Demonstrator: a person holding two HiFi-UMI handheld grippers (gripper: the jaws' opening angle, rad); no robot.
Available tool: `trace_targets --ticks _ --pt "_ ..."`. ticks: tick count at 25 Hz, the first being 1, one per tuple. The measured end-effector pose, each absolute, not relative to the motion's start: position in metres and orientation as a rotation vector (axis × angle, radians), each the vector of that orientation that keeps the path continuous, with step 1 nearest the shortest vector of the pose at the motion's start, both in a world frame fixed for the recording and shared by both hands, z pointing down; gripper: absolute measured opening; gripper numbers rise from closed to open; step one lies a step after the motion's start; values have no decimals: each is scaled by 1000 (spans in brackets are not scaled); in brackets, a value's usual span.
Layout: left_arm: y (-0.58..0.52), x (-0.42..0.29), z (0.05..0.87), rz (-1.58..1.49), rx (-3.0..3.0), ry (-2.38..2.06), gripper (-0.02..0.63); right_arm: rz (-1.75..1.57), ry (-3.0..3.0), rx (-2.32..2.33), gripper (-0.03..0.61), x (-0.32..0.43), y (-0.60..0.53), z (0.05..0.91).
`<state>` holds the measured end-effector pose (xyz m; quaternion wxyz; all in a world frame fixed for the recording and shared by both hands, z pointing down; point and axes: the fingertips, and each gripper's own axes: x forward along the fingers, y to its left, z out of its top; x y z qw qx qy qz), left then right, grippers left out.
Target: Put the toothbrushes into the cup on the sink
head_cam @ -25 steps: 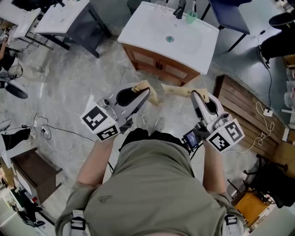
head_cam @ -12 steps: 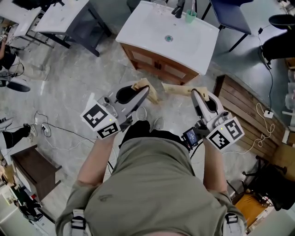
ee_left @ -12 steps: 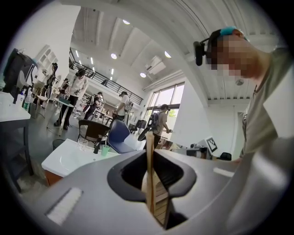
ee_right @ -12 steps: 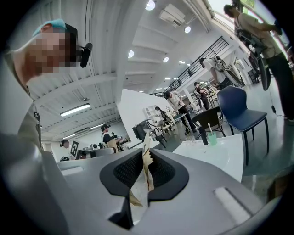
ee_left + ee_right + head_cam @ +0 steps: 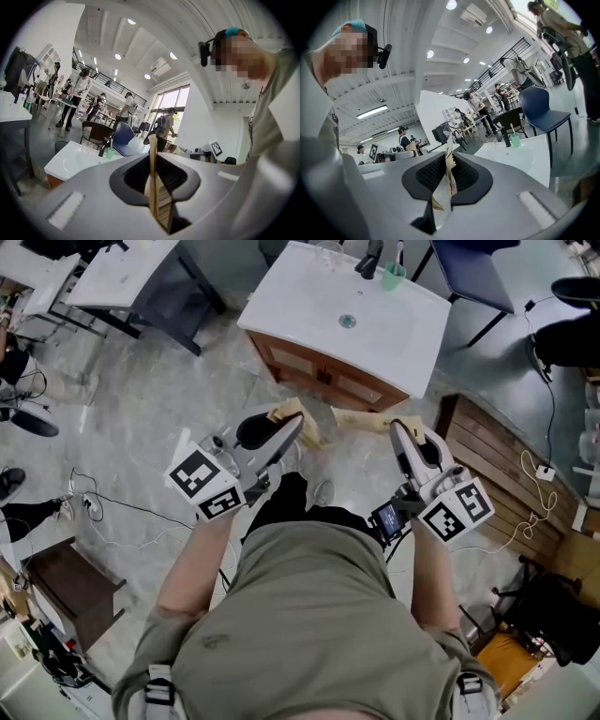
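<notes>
Contents of cup (image 5: 393,276) too small, indistinct.

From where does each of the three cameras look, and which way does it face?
Head view: on the person's head, facing steeply down; shows shirt, forearms, left claw, right claw, sink ahead.
Left gripper view: on the left claw, facing along jaws shut on a wooden stick; shoulder at right.
Right gripper view: on the right claw, along jaws shut on a tan packet; person at left.
Shared: sink, green cup.
</notes>
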<state>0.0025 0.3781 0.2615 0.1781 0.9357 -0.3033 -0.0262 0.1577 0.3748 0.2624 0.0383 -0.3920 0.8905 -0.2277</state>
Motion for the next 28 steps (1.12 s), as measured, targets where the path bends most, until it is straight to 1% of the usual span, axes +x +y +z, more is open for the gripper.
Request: trace_targets --ticks 15,28 --pt "322 -35 268 -83 2634 -817 48 -721 2727 -1239 46 116 318 268" --pt "275 -52 277 -88 2614 -797 48 -740 2732 -1260 46 98 271 272"
